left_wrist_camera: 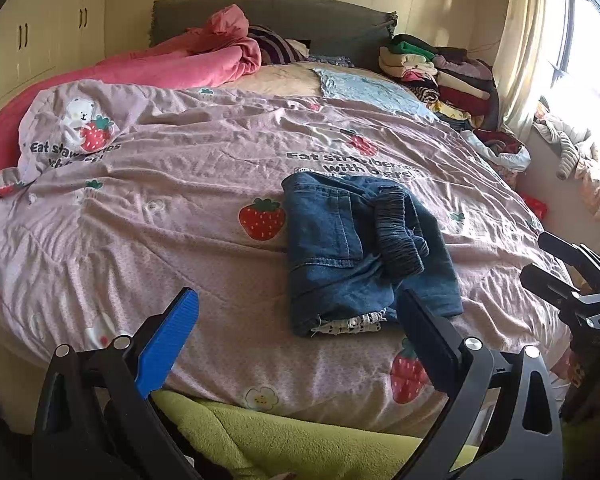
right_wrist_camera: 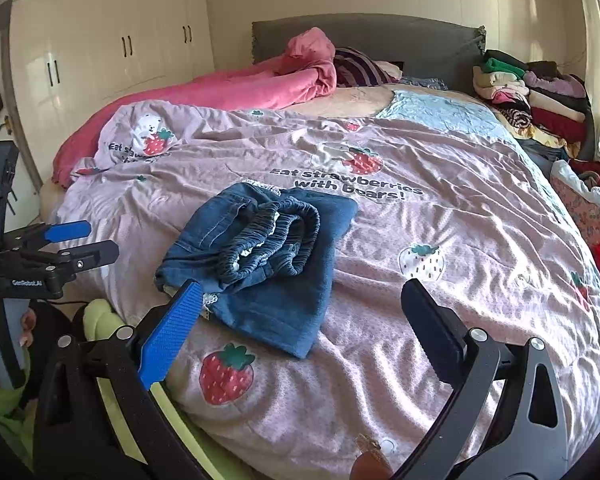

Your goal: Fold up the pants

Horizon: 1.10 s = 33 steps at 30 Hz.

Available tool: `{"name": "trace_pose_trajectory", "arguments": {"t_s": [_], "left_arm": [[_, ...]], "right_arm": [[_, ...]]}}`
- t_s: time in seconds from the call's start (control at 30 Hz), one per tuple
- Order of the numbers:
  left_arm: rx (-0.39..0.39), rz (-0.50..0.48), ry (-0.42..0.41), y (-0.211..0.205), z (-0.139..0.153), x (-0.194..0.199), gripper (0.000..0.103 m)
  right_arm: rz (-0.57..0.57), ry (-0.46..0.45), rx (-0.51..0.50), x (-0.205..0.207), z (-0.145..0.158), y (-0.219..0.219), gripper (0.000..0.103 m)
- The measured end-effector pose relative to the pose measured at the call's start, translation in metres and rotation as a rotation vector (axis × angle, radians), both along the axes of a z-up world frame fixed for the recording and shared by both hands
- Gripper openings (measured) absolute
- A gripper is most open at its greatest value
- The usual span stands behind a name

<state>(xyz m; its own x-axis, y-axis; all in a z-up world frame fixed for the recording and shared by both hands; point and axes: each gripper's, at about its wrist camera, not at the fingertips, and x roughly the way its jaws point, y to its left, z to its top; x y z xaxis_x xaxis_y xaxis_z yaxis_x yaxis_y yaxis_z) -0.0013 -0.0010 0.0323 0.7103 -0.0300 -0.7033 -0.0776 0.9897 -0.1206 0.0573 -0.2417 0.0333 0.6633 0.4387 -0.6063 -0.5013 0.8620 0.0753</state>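
Small blue denim pants [left_wrist_camera: 340, 248] lie folded in a compact bundle on the pink strawberry quilt [left_wrist_camera: 160, 220], the dark elastic waistband [left_wrist_camera: 396, 232] bunched on top and white lace showing at the near hem. My left gripper [left_wrist_camera: 298, 296] is open just short of the bundle's near edge, holding nothing. In the right wrist view the pants [right_wrist_camera: 284, 280] lie ahead and left of centre. My right gripper [right_wrist_camera: 302, 290] is open and empty above their near corner. Each gripper also shows in the other's view: the right gripper [left_wrist_camera: 540, 258] and the left gripper [right_wrist_camera: 96, 239].
A rumpled pink blanket [left_wrist_camera: 204, 60] lies by the grey headboard [left_wrist_camera: 276, 16]. Stacked folded clothes [left_wrist_camera: 448, 80] fill the bed's back right corner, with a basket of laundry [right_wrist_camera: 588, 200] below. A wardrobe [right_wrist_camera: 112, 48] stands left, a window [left_wrist_camera: 580, 60] right. Green fleece [left_wrist_camera: 284, 436] covers the near edge.
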Motion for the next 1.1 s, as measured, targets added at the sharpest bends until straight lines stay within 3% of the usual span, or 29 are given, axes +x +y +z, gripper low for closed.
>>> {"name": "trace_pose_trajectory", "arguments": {"t_s": [1.1], "left_arm": [[0.018, 0.001, 0.037, 0.0011, -0.0077, 0.0043, 0.099]], "right_arm": [[-0.035, 0.011, -0.027, 0.0057, -0.0025, -0.0085, 0.094]]}}
